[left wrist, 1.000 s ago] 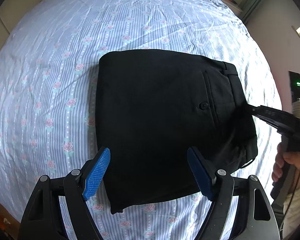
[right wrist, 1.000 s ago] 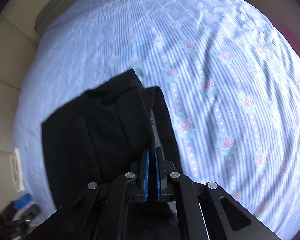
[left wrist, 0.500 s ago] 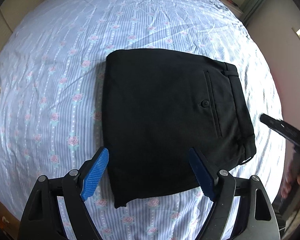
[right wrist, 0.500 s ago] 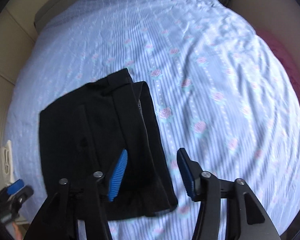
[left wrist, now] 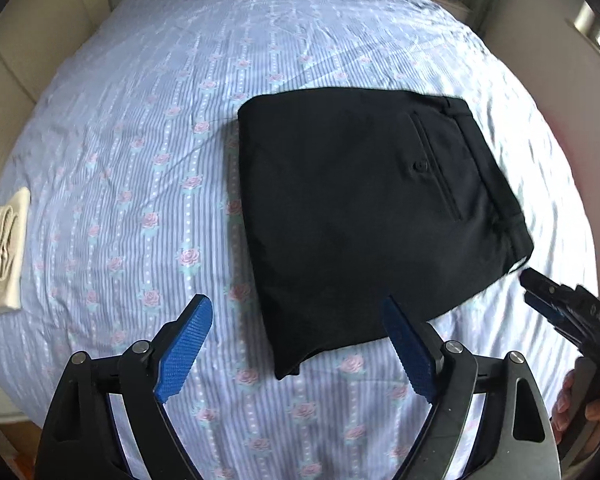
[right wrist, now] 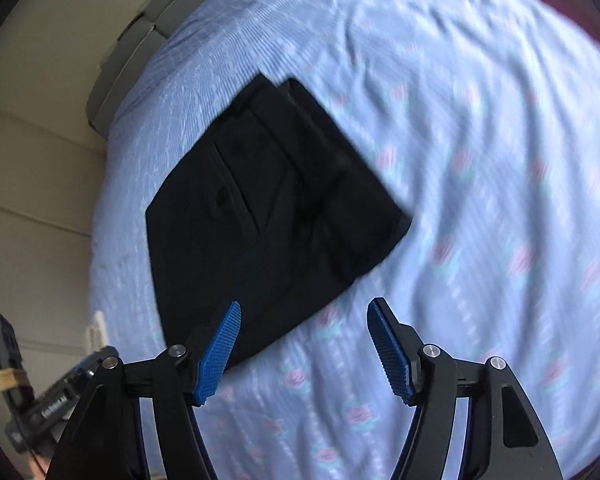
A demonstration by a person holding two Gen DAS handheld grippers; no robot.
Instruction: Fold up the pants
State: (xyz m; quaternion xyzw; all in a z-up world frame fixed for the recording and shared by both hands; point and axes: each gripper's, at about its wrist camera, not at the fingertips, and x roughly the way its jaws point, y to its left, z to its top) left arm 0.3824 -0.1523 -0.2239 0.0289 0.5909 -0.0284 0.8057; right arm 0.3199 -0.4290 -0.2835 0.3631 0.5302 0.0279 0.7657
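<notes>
Lying folded at the left edge of the sheet (left wrist: 148, 128), a cream cloth (left wrist: 2, 256) sits well apart from the black pants (left wrist: 364, 216), which rest flat as a folded rectangle mid-bed, back pocket and button up, waistband to the right. Above their near edge the left gripper (left wrist: 296, 354) hangs with jaws spread wide, just opened further, nothing between them. Off the pants' right corner the right gripper (right wrist: 304, 350), a hand (left wrist: 576, 404) on its handle, has jaws parted, just opened, empty over pants edge and sheet.
</notes>
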